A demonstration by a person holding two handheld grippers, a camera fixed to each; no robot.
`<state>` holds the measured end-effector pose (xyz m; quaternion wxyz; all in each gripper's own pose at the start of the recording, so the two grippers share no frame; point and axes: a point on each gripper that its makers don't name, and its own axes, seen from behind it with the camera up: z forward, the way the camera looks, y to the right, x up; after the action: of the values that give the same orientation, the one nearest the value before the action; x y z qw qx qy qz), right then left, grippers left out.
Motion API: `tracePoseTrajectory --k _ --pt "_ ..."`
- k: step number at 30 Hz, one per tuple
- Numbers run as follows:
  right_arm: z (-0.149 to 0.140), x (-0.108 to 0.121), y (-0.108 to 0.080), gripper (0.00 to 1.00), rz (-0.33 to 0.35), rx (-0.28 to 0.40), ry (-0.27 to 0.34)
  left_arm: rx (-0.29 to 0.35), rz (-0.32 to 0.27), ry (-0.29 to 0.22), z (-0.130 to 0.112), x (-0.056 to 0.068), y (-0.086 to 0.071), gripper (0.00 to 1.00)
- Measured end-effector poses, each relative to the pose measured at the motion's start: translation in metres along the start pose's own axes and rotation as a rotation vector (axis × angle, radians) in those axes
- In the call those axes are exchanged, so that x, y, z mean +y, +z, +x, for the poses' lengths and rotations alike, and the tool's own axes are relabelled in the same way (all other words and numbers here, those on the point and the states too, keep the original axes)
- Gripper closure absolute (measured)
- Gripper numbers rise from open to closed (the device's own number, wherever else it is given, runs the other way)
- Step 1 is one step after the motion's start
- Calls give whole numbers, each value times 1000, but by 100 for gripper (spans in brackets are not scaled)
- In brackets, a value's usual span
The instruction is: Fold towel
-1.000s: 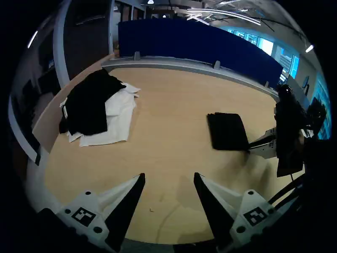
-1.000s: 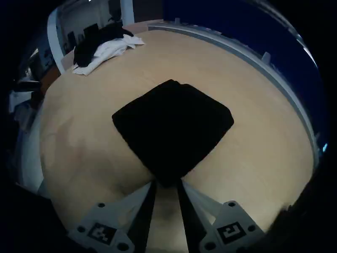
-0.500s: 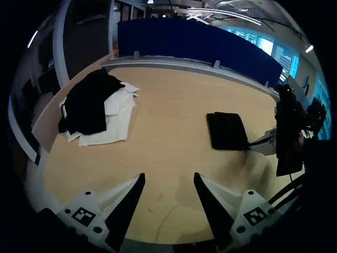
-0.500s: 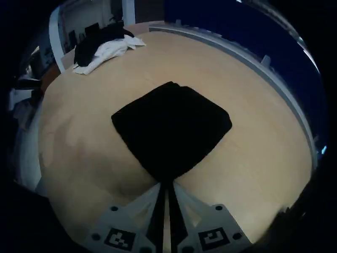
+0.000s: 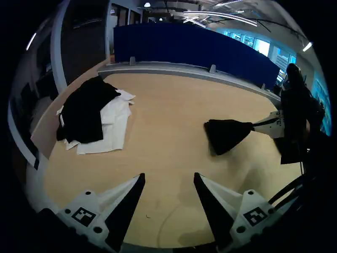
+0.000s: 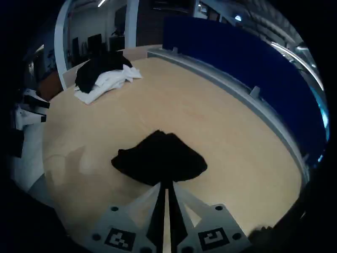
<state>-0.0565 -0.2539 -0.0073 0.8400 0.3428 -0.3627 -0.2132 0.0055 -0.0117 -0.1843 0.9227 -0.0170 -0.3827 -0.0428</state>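
A black towel (image 5: pixel 225 133) lies folded on the wooden table (image 5: pixel 168 101), right of the middle. Its near corner is pulled up, so the cloth bunches into a cone shape with the far part resting on the table. My right gripper (image 6: pixel 166 184) is shut on that corner of the black towel (image 6: pixel 160 158). The left gripper view shows the right gripper (image 5: pixel 255 124) from the side, with a person's dark sleeve (image 5: pixel 297 122) behind it. My left gripper (image 5: pixel 168 175) hovers open over bare wood near the front edge, well apart from the towel.
A pile of cloths (image 5: pixel 90 114), black on top of white, sits at the table's far left corner; the right gripper view has the pile (image 6: pixel 105 71) at the back left. A blue partition (image 5: pixel 189 42) runs along the far edge.
My right gripper went from slightly apart to shut on the towel's near corner, then rose and drew the flat towel up into a bunch. The left gripper stayed put.
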Motion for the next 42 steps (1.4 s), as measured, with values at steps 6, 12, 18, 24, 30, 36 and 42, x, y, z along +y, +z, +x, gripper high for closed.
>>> tracePoseTrajectory --k 6,12,18,24,30,36,42 --pt "37 11 -27 96 -25 63 -32 18 -12 17 13 7 0 15" --pt "53 25 -49 96 -57 96 -35 32 -26 35 22 14 2 15" --pt "56 44 -67 96 -90 114 -9 37 -39 48 28 21 2 15" --pt "51 68 -85 96 -129 122 15 39 -50 54 34 28 2 15" --pt "43 96 -105 96 -170 128 43 43 -59 64 39 33 3 15" --pt "32 127 -126 96 -213 126 61 41 -67 75 42 38 4 15" --pt "17 156 -145 96 -253 117 77 38 -71 87 44 42 5 15"
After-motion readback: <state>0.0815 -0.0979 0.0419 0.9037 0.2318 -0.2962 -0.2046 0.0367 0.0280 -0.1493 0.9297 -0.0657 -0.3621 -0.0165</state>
